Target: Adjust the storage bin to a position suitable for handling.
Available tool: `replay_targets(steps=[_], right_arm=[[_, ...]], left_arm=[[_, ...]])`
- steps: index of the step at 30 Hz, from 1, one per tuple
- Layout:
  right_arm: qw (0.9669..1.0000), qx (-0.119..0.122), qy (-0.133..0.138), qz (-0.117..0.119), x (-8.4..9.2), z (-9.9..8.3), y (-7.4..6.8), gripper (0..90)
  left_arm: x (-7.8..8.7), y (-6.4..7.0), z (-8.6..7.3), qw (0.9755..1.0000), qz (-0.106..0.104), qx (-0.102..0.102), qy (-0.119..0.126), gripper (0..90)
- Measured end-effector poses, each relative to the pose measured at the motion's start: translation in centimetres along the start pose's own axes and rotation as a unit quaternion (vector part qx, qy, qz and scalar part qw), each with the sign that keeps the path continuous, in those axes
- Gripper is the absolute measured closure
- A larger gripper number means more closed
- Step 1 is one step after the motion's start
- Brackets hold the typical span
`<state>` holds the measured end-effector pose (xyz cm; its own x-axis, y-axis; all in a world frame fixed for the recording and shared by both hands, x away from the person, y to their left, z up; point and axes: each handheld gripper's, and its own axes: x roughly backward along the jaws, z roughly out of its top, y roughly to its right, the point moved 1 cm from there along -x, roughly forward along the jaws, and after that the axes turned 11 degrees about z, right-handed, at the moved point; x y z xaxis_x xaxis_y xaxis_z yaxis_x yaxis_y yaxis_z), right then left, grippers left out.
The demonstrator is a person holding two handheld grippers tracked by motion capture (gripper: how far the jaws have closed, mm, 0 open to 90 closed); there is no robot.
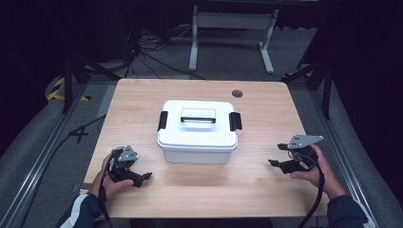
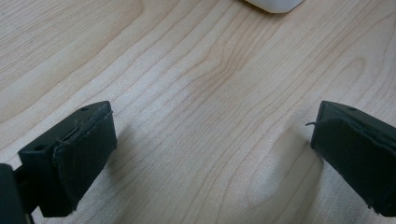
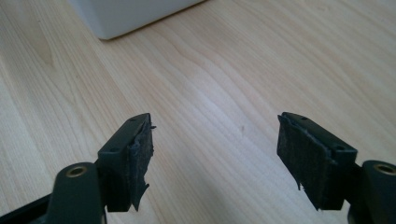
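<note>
A white lidded plastic box (image 1: 197,131) with a black handle (image 1: 198,119) and black side latches stands at the middle of the wooden table (image 1: 142,95). My left gripper (image 1: 145,178) rests low on the table to the box's front left, open, with bare wood between its pads (image 2: 84,158). My right gripper (image 1: 276,154) hangs a little above the table to the box's front right, open and empty, its jaws pointing toward the box. A corner of the box (image 3: 126,16) shows at the top of the right gripper view, and its edge (image 2: 275,4) at the top of the left gripper view.
A round grey cable port (image 1: 237,93) sits near the table's far edge. Cables trail from both grippers off the near edge. Beyond the table stands a white frame (image 1: 233,28) on a dark floor with loose cables.
</note>
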<state>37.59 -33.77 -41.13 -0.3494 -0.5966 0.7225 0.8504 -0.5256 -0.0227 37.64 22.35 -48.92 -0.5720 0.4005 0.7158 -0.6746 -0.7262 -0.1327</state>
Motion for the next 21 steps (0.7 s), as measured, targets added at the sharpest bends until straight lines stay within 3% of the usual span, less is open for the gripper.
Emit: replay_targets(steps=[7, 14, 21], right_arm=[[0.9992, 0.039, -0.005, -0.004, 1.4, 3.4, -0.3, 29.2], [0.996, 0.086, -0.02, -0.008, 2.6, 7.1, -1.0, 33.0], [0.9933, 0.112, -0.028, -0.006, 2.8, 9.6, -1.3, 34.8]], left_arm=[[0.0, 0.0, 0.0, 1.0, 0.0, 0.0, 0.0, 0.7], [0.0, 0.0, 0.0, 1.0, 0.0, 0.0, 0.0, 0.7], [0.0, 0.0, 0.0, 1.0, 0.0, 0.0, 0.0, 0.7]])
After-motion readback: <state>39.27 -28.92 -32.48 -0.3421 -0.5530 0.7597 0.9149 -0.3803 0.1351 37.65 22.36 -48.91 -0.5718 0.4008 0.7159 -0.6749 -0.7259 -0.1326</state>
